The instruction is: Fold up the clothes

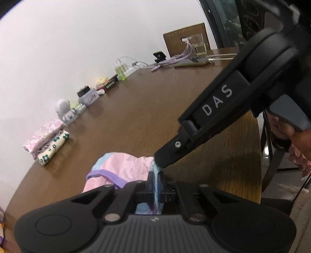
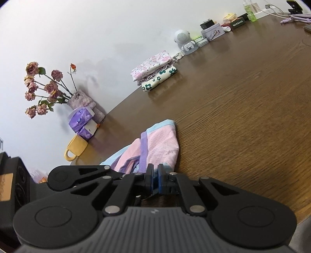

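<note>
Left gripper [image 1: 157, 186] and right gripper [image 2: 155, 180] jaws clamped on pink garment [image 2: 163, 144], flowers [image 2: 41, 87] only right view.

Soft dotted cloth garment [image 2: 163, 148] on grained, satin wood table [image 2: 243, 116]

Dark brown wood-grain tabletop [image 2: 243, 101], set against a white wall. Near the front edge lies a crumpled pink garment with purple and light-blue trim [image 2: 163, 144]. Along the wall edge: a stack of folded floral cloths [image 2: 155, 72], a white astronaut figurine [image 2: 183, 39], a lilac tin box [image 2: 212, 32], a green bottle [image 2: 250, 11]. Towards the left corner stand a yellow mug [image 2: 75, 149], purple tissue packs [image 2: 82, 122] and a vase of dried roses [image 2: 77, 99].
</note>
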Motion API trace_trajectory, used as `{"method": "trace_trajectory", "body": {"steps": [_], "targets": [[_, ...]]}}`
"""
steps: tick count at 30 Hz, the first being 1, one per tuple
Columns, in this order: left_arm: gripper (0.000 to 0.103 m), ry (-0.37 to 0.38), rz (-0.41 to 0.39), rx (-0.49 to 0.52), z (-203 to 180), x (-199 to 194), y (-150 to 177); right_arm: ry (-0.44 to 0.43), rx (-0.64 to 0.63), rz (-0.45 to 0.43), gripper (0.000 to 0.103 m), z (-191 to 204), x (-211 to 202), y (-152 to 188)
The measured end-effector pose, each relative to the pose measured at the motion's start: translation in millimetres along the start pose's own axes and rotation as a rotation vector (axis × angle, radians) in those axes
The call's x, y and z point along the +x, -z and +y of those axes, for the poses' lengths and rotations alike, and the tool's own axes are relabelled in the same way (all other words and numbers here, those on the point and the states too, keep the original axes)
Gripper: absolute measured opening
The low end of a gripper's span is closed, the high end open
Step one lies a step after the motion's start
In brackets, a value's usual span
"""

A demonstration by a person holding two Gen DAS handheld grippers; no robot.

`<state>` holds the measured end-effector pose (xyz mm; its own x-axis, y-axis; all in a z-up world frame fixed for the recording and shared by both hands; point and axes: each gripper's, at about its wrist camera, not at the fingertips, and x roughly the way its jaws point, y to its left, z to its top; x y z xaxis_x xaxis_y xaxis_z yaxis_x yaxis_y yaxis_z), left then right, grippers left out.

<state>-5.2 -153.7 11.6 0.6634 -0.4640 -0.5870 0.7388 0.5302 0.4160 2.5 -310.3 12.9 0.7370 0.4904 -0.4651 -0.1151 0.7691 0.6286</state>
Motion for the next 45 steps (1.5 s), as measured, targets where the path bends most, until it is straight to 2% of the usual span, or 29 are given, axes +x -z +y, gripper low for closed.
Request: {"method": "trace_trajectory", "body": {"steps": [1, 3, 5, 9, 11, 13, 14, 15, 20, 27, 28, 29, 30, 34, 35, 37, 38, 39, 45], "targets": [[0.001, -0.004, -0.005, -0.002, 0, -1, 0, 0.011, 0.008, -0.001, 0.013, -2, -1, 0], [0.001, -0.003, -0.013, -0.002, 0, 0, -1, 0.015, 0.032, 0.005, 0.028, -8, 0, 0], [0.001, -0.004, -0.016, 0.002, -2, 1, -1, -0.008, 0.06, 0.014, 0.036, -11, 2, 0], [0.001, -0.006, -0.019, -0.001, -3, 0, -1, -0.033, 0.109, 0.022, 0.038, -14, 10, -3], [0.001, -0.005, -0.015, -0.014, -1, 2, -1, -0.035, 0.14, 0.031, 0.037, -17, 14, -3], [0.003, -0.001, -0.01, -0.037, 1, 2, 0, -0.043, 0.167, 0.035, 0.021, -20, 17, -3], [0.008, 0.004, -0.005, -0.052, 1, 2, 0, -0.051, 0.173, 0.035, 0.01, -21, 18, -3], [0.012, 0.013, 0.003, -0.068, 2, 1, 0, -0.059, 0.179, 0.035, 0.006, -21, 18, -2], [0.025, 0.009, 0.008, -0.072, -1, -2, 0, -0.053, 0.154, 0.016, 0.004, -18, 17, -5], [0.025, -0.08, 0.025, -0.042, -9, 8, -3, -0.081, 0.124, 0.007, 0.004, -9, 11, -10], [0.024, -0.084, 0.025, -0.035, -10, 8, -3, -0.08, 0.117, 0.006, 0.004, -7, 10, -11], [0.016, -0.088, 0.025, -0.028, -11, 7, -3, -0.079, 0.115, 0.005, 0.004, -7, 10, -11], [0.003, -0.092, 0.026, -0.022, -13, 7, -3, -0.081, 0.117, 0.007, 0.004, -7, 10, -11], [0.002, -0.094, 0.015, -0.022, -13, 7, -3, -0.081, 0.128, 0.015, 0.004, -10, 11, -9], [0.002, -0.095, 0.013, -0.022, -13, 6, -3, -0.078, 0.131, 0.013, 0.006, -11, 11, -9], [0.002, -0.095, 0.007, -0.024, -13, 6, -3, -0.059, 0.152, 0.003, 0.017, -15, 8, -6], [0.002, -0.096, 0.004, -0.024, -14, 6, -2, -0.058, 0.16, 0.001, 0.041, -15, 9, -6], [0.002, -0.096, 0.001, -0.025, -14, 6, -2, -0.057, 0.168, 0.001, 0.056, -15, 11, -5], [0.002, -0.094, -0.019, -0.053, -9, 2, -2, -0.055, 0.215, -0.003, 0.056, -16, 22, -3]]}}
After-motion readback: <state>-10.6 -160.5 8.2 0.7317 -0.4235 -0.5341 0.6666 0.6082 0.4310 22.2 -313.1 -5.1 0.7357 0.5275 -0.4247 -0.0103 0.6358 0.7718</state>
